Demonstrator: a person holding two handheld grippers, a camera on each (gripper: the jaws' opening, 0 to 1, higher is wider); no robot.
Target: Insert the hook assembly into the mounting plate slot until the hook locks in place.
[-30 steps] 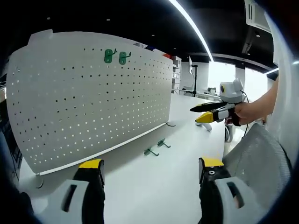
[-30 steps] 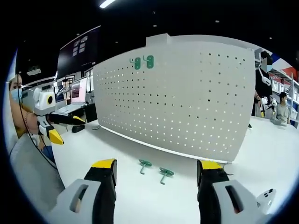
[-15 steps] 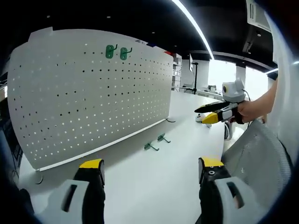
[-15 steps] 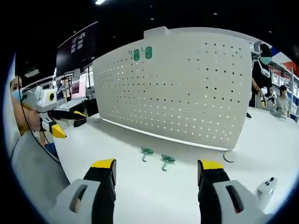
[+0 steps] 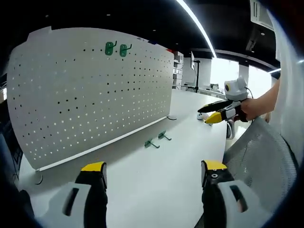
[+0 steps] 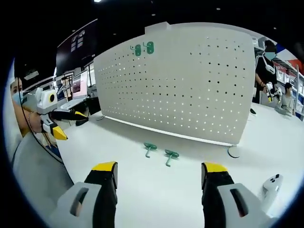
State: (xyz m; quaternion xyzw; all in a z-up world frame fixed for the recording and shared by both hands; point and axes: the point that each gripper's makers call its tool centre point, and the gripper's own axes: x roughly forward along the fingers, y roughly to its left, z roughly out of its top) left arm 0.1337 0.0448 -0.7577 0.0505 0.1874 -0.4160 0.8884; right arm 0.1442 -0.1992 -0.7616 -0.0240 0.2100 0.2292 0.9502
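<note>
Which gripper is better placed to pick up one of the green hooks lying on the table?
Probably the right gripper: the two loose hooks lie straight ahead between its open jaws. The left gripper is open too, but sees them farther off.

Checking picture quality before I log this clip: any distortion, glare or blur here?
Left gripper view: strong fisheye bend bows the pegboard; a ceiling light strip and a bright far window wash out. Right gripper view: same bowing, and the green hooks on the table stay sharp.

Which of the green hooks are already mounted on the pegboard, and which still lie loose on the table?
The two green hooks high on the pegboard are mounted. The other two hooks lie loose on the white table before its base.
</note>
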